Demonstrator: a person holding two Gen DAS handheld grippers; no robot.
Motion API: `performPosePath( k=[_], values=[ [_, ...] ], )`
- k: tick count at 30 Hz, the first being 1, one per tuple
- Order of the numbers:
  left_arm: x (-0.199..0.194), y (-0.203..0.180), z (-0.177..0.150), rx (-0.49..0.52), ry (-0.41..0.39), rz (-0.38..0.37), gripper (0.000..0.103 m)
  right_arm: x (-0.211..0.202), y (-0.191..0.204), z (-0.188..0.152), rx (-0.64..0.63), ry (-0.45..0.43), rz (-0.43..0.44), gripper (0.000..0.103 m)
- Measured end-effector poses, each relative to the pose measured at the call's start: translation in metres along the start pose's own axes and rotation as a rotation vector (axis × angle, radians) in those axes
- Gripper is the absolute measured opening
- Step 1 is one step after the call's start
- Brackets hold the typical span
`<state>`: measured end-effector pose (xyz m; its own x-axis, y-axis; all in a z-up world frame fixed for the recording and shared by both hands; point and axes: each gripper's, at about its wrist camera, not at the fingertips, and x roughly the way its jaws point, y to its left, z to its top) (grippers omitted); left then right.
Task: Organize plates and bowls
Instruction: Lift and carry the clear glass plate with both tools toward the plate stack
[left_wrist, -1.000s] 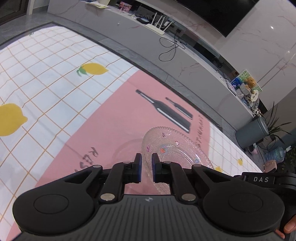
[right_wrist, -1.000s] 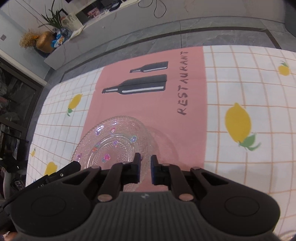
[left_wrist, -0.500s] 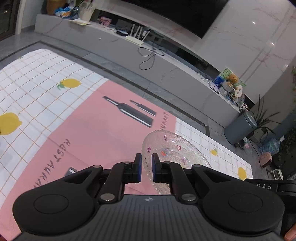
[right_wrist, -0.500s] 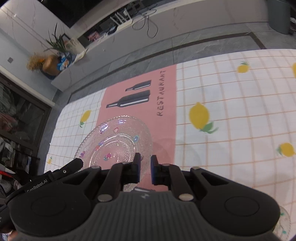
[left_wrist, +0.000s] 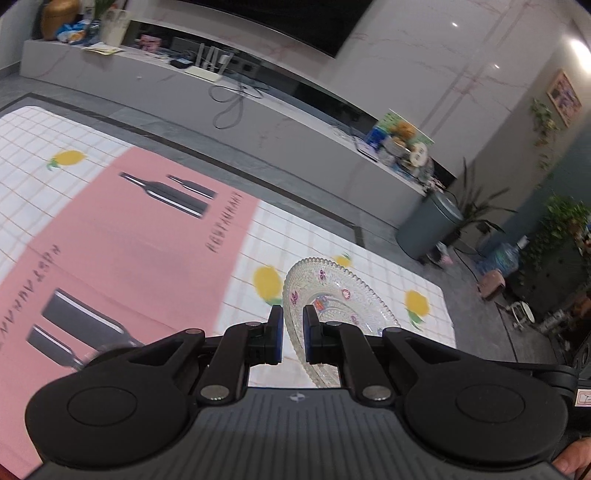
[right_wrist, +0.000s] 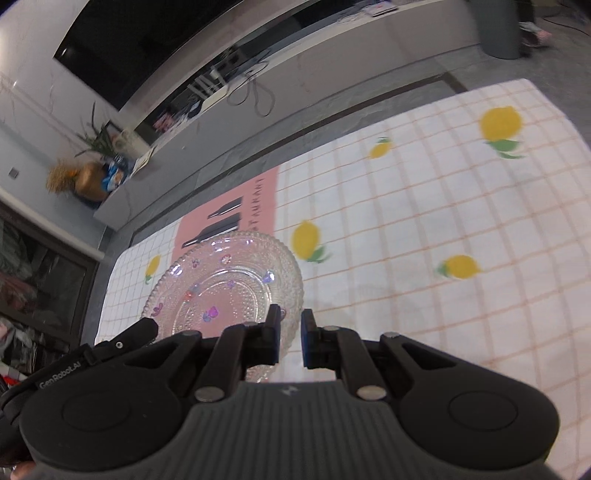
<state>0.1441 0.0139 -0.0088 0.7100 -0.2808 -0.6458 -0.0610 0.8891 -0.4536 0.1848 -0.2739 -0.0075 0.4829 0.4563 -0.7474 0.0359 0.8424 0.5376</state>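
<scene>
A clear beaded glass plate (left_wrist: 334, 295) with small coloured motifs is held up off the mat between both grippers. My left gripper (left_wrist: 293, 338) is shut on the plate's near-left rim, which passes between its jaws. In the right wrist view the same plate (right_wrist: 229, 280) sits left of centre, and my right gripper (right_wrist: 290, 341) is shut on its right rim. The other gripper's black body (right_wrist: 92, 354) shows at the plate's left edge.
A floor mat (left_wrist: 122, 258) with a pink restaurant panel, a white grid and lemons lies below. A long grey TV bench (left_wrist: 258, 122) runs behind it. A grey bin (left_wrist: 428, 229) and plants stand at the far right.
Both grippers have lifted the plate higher and carried it to the right, from over the pink panel to over the white lemon-printed part of the mat. Both grips are unchanged.
</scene>
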Motion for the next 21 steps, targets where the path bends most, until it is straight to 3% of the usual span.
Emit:
performPosePath(
  k=[9, 21],
  values=[
    [0.014, -0.037, -0.042, 0.067, 0.069, -0.027, 0.011, -0.041, -0.054, -0.020, 0.046, -0.045, -0.043, 0.009],
    [0.020, -0.045, -0.086, 0.094, 0.145, -0.021, 0.011, -0.044, -0.108, -0.055, 0.111, -0.005, -0.039, 0.009]
  ],
)
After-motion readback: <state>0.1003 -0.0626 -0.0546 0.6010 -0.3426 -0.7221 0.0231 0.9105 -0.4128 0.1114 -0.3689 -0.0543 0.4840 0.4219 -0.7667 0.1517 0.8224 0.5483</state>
